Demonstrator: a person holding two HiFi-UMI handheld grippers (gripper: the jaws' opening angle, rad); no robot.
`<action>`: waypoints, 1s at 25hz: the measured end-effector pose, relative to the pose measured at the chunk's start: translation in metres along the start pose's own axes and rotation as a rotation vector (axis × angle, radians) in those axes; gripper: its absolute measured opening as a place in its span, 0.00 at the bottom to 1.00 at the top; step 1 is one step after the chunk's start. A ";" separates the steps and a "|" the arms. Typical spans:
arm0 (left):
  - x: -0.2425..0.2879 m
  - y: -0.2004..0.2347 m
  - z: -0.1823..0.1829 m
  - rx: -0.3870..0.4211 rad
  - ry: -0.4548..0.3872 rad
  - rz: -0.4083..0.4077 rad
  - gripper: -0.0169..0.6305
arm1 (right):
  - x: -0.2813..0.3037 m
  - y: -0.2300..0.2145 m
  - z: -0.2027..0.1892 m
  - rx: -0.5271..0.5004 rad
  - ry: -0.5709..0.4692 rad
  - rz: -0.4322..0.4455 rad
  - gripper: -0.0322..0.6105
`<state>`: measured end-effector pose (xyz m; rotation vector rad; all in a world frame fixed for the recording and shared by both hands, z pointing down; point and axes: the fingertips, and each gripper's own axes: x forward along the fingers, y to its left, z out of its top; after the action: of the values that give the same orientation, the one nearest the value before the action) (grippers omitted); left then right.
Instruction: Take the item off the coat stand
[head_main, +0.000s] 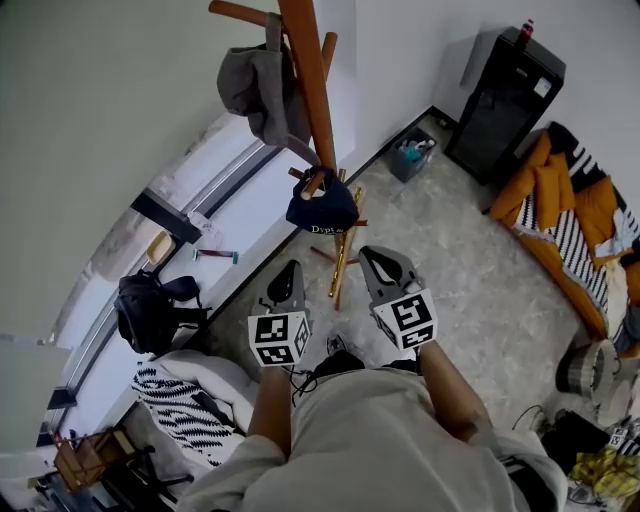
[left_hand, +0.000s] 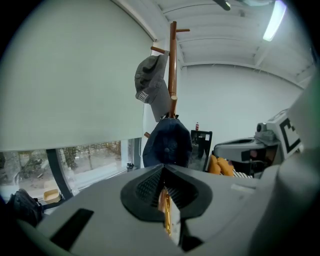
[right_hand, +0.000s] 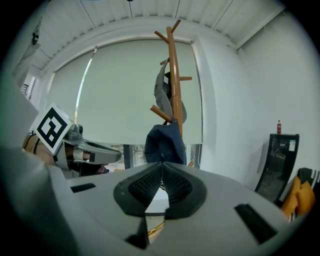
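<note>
A wooden coat stand (head_main: 308, 70) rises in front of me. A dark navy cap (head_main: 322, 210) hangs on a low peg, and a grey cap (head_main: 258, 90) hangs on a higher peg. Both grippers are held side by side just short of the navy cap, apart from it. My left gripper (head_main: 292, 272) is shut with nothing in it. My right gripper (head_main: 378, 258) is shut and empty too. In the left gripper view the navy cap (left_hand: 167, 142) hangs straight ahead, the grey cap (left_hand: 152, 85) above it. In the right gripper view the navy cap (right_hand: 164, 144) hangs below the grey cap (right_hand: 162, 92).
A black backpack (head_main: 145, 310) lies by the window at the left. A black cabinet (head_main: 505, 90) stands at the far right wall with a small bin (head_main: 410, 155) beside it. Orange and striped cushions (head_main: 565, 200) lie on the right. Bags and clutter sit on the floor near me.
</note>
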<state>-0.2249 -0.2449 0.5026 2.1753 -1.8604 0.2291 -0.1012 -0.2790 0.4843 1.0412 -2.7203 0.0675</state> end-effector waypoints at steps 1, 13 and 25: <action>0.003 0.004 0.000 -0.002 0.000 -0.005 0.04 | 0.005 -0.002 -0.001 0.000 0.000 -0.014 0.06; 0.056 0.039 0.002 0.029 0.020 -0.080 0.04 | 0.048 -0.025 -0.017 0.017 0.048 -0.143 0.11; 0.100 0.047 -0.007 0.028 0.072 -0.174 0.32 | 0.077 -0.043 -0.027 0.068 0.087 -0.204 0.28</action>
<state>-0.2548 -0.3440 0.5428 2.3006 -1.6282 0.2950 -0.1230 -0.3585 0.5267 1.2974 -2.5359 0.1680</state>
